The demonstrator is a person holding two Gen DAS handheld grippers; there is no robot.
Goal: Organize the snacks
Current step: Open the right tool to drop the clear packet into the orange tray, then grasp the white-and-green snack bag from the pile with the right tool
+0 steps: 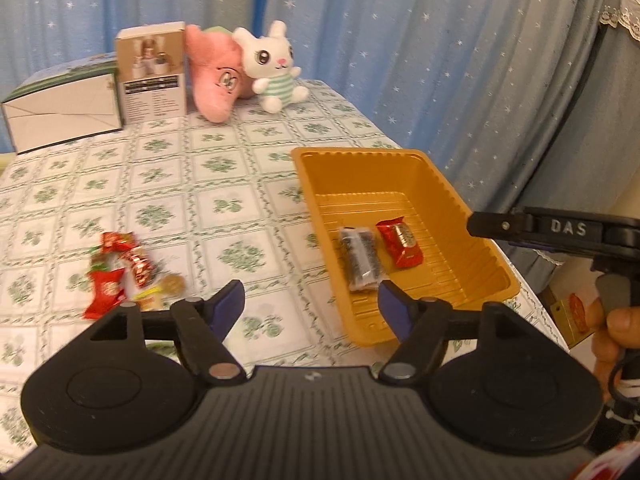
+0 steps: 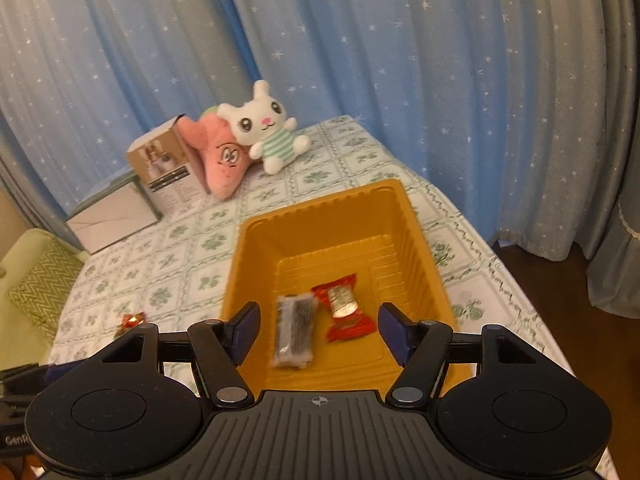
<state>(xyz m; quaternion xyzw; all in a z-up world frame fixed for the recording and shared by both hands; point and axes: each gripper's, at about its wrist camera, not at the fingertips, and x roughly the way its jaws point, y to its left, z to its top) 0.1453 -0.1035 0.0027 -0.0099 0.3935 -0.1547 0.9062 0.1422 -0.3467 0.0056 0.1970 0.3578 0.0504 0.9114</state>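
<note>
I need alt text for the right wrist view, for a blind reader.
An open right gripper hovers over a golden tray holding a dark snack bar and a red candy. Beyond, plush toys sit before a starry blue curtain.

I have the left gripper tilted downward, its blue-padded jaws spread apart with nothing between them. My right gripper points down at a similar slant, jaws likewise parted and empty. In the left wrist view, a hand grips the right gripper's handle.
</note>
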